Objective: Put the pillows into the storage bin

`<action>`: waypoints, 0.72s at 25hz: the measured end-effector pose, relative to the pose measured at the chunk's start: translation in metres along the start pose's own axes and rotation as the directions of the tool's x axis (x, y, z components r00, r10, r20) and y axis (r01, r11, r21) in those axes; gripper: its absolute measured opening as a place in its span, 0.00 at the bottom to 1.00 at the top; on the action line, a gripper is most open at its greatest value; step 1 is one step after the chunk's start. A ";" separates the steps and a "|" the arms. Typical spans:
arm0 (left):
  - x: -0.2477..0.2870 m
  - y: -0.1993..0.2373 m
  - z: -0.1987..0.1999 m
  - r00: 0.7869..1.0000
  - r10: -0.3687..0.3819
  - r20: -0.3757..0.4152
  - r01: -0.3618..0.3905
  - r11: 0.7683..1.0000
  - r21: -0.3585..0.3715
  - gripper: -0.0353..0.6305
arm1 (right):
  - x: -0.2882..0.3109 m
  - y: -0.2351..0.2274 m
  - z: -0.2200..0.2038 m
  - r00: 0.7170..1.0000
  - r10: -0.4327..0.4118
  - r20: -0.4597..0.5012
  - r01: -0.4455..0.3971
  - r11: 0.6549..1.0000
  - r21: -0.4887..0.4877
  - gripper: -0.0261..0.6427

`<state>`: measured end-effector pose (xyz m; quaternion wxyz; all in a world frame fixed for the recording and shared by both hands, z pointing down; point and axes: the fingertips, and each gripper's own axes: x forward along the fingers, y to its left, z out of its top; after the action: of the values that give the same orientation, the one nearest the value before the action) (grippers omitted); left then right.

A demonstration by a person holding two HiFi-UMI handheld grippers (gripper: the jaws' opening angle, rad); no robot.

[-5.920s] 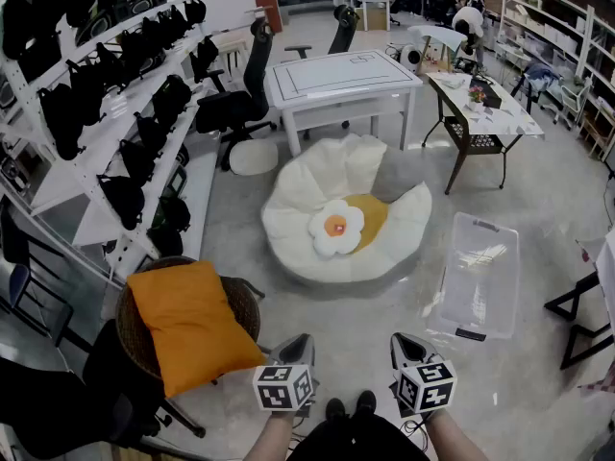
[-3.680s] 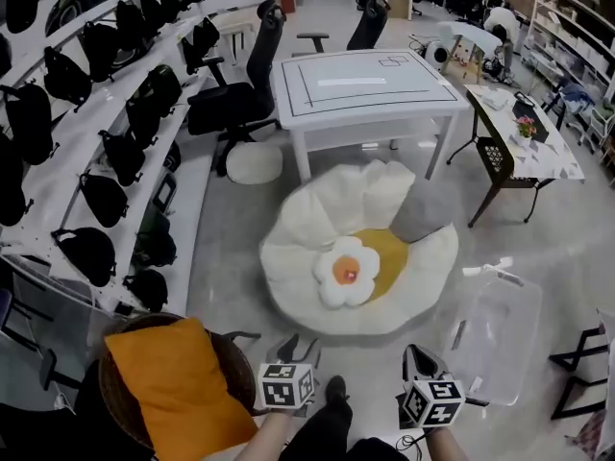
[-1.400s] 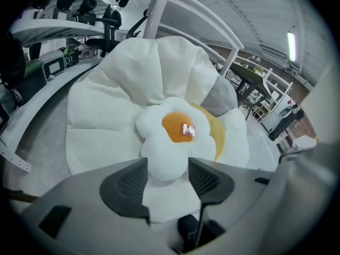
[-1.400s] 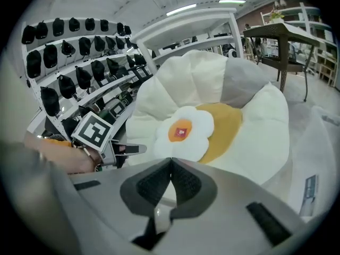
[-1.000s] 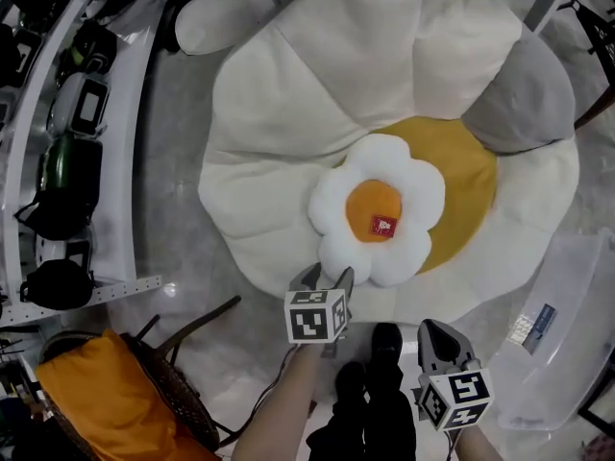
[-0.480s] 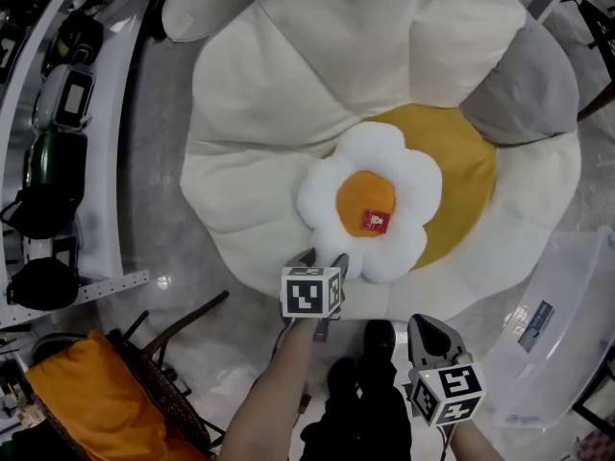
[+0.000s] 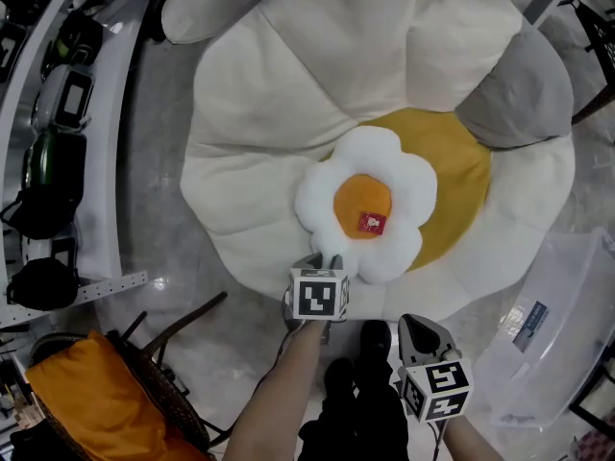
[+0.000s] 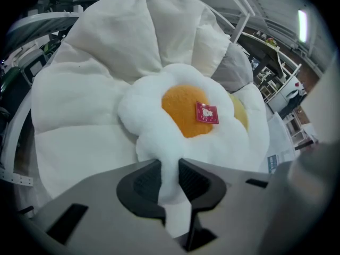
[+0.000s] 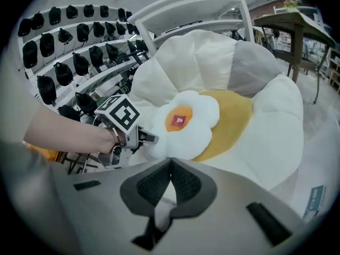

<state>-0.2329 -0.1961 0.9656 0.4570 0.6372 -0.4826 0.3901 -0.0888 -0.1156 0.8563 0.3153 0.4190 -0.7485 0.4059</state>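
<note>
**Flower pillow (image 7: 363, 207) pinched by a petal in the left gripper (image 7: 323, 260)**

The flower pillow, white-petalled with an orange centre and a small red tag, lay on the yellow middle of a big cream floor cushion (image 7: 279, 94). Its nearest petal stood between the jaws of the left gripper, which had just been closing. In the left gripper view the pads pressed into the plush from both sides, so the grip looked made, though only on the petal's outer edge. The rest of the pillow rested on the cushion, not yet lifted.

The right gripper (image 7: 415, 325) hung nearer the person, apart from the pillow, with its jaws together and nothing between them.

A grey pillow (image 7: 514, 94) sat tucked against the cushion's far right side. An orange pillow (image 7: 86, 392) lay on a wicker chair (image 7: 181, 401) to the lower left. The storage bin (image 7: 577, 257), clear plastic, stood on the floor just right of the cushion, and no pillow showed inside it.

The step in hand seemed to be the first pick-up, with the task barely begun. The next move would call for raising the flower pillow clear of the cushion and carrying it rightward over the bin's rim. The plush looked soft and the pinch shallow, so the petal might slip out. A slow lift, perhaps with the right gripper taking an opposite petal, would probably be safer.
</note>
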 end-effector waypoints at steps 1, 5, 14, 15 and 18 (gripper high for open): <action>-0.003 -0.001 0.000 1.000 -0.001 -0.002 0.001 1.000 -0.002 0.17 | -0.003 0.001 0.002 1.000 -0.001 0.000 0.001 1.000 0.001 0.04; -0.020 -0.007 0.004 1.000 -0.009 -0.011 0.009 1.000 -0.003 0.14 | -0.017 0.003 0.013 1.000 -0.011 0.005 0.011 1.000 0.008 0.04; -0.070 -0.036 0.010 0.999 -0.037 0.000 0.037 0.999 -0.006 0.12 | -0.048 0.016 0.033 1.000 -0.016 0.020 0.015 1.000 0.026 0.04; -0.077 -0.038 0.010 0.999 -0.039 0.001 0.039 0.999 -0.008 0.11 | -0.053 0.019 0.035 1.000 -0.016 0.021 0.015 0.999 0.030 0.04; -0.100 -0.044 0.009 0.999 -0.039 0.001 0.039 0.999 -0.008 0.11 | -0.068 0.027 0.039 1.000 -0.013 0.017 0.012 0.999 0.034 0.04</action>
<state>-0.2131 -0.1732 0.8601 0.4671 0.6449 -0.4716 0.3788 -0.0875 -0.1159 0.7731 0.3039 0.4325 -0.7417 0.4129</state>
